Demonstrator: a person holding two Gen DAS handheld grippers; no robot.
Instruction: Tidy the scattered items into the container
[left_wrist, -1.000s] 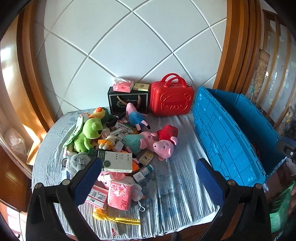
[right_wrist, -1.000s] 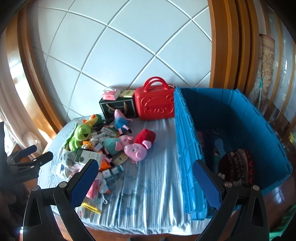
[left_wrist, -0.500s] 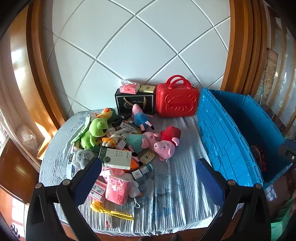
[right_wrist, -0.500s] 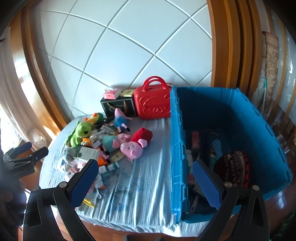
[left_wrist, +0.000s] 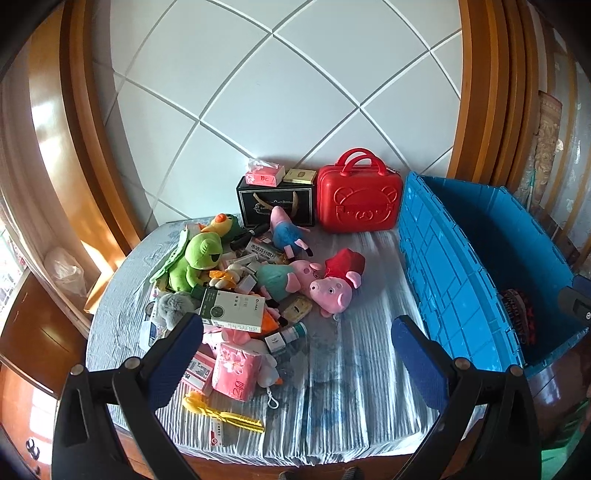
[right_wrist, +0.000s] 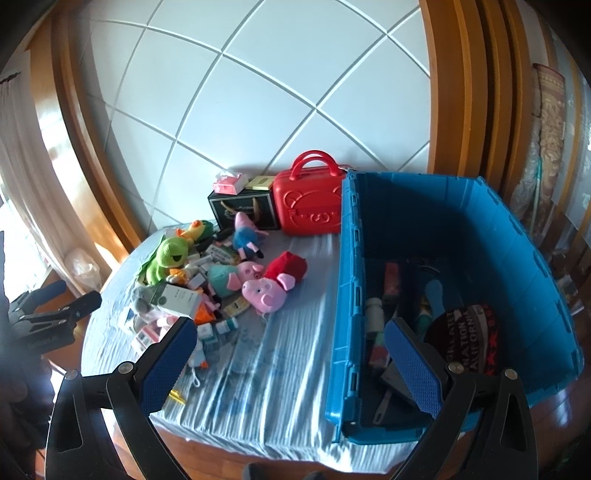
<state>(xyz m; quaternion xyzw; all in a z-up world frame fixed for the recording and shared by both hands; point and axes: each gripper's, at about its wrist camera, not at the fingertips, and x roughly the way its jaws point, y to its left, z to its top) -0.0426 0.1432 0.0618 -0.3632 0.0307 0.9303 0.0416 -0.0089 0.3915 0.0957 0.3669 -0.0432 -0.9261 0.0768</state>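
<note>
Two grippers hang above a grey-covered table (left_wrist: 351, 369), each with its jaws spread wide and nothing between them: the left gripper (left_wrist: 297, 356) and the right gripper (right_wrist: 290, 362). Seen from the left wrist, the scattered items sit in a heap at about 10 o'clock from the left gripper: a green frog plush (left_wrist: 197, 260), a white and green box (left_wrist: 234, 310), a pink tissue pack (left_wrist: 236, 371) just beside the left blue pad, and a yellow comb (left_wrist: 221, 411) near the table's front edge. A pink pig plush in a red dress (left_wrist: 338, 282) lies at roughly 12 o'clock, touching a second pig in teal (left_wrist: 284, 277). Against the wall stand a black gift box (left_wrist: 277, 205) and a red case (left_wrist: 360, 203), side by side. The blue crate (right_wrist: 524, 258), lid swung open, lies at 2 o'clock from the right gripper; inside it are a dark cap with lettering (right_wrist: 463, 336) and a white bottle (right_wrist: 373, 314) among other things too dim to name.
</note>
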